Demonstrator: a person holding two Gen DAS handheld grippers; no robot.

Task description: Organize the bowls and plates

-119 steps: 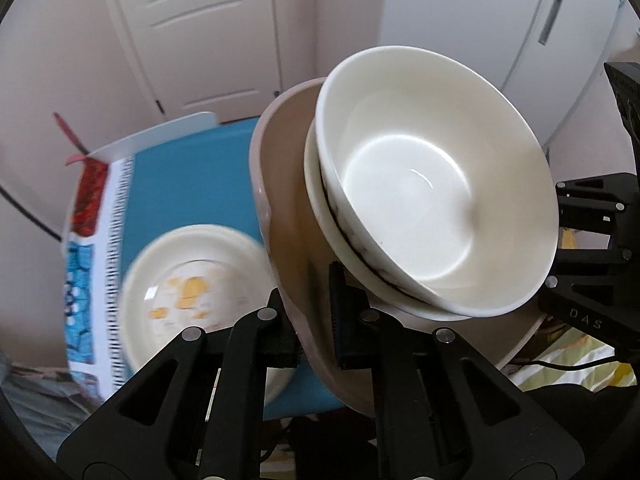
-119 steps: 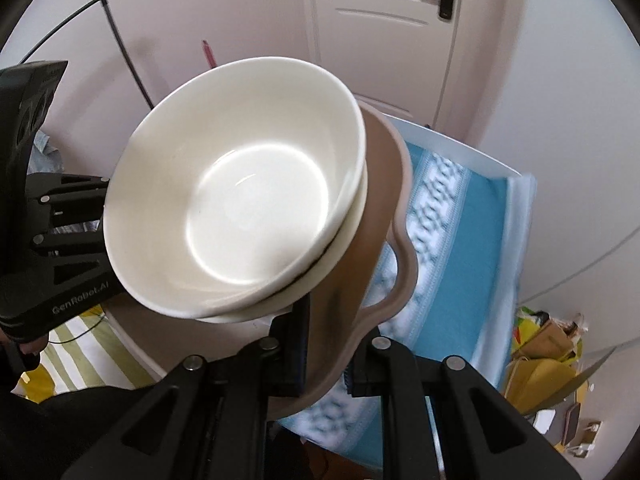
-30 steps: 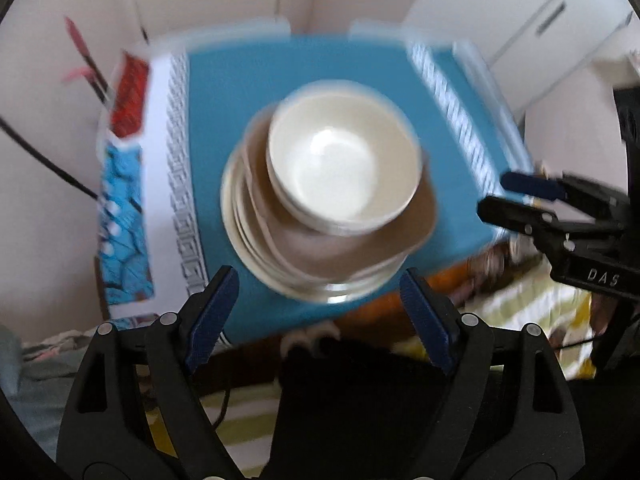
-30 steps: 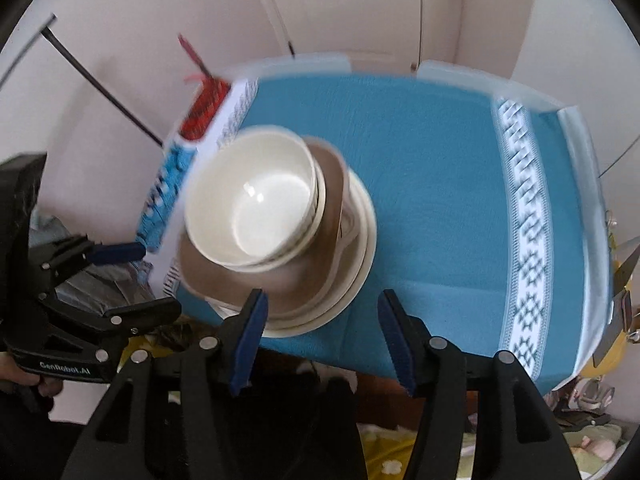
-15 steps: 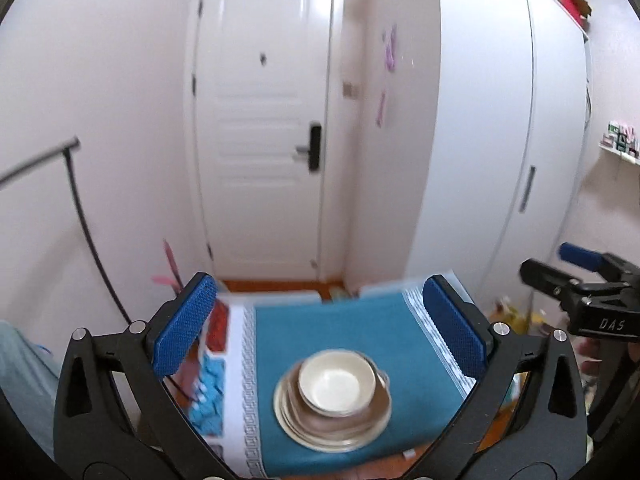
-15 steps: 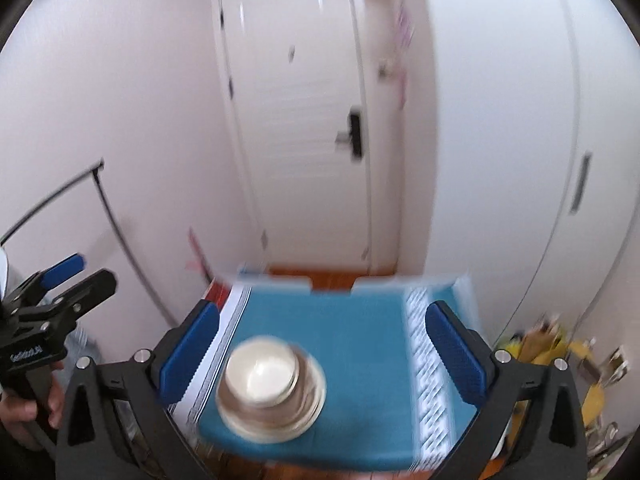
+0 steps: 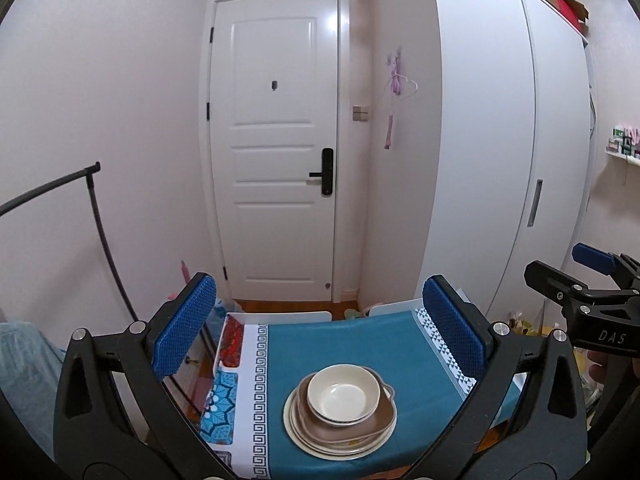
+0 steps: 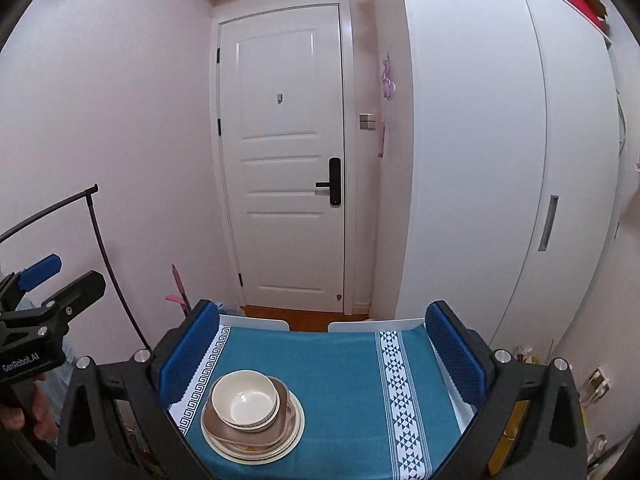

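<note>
The left tongs [image 7: 320, 332] are wide open and hold nothing; their jaws have just been opening. The right tongs [image 8: 322, 350] are the same, wide open with nothing between them. Past them stands the bench [image 8: 344, 360] with a blue cloth. On it sit the bowls [image 7: 344, 396], one in another, on a brown plate [image 7: 372, 426] atop the cream plates [image 7: 340, 450]. Far back is a white door [image 7: 276, 152].

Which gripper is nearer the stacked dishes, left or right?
Left, though only slightly. The stack sits centred between the left gripper pads, straight ahead and below. From the right gripper it lies off toward the left pad. Both are open and well clear.
</note>
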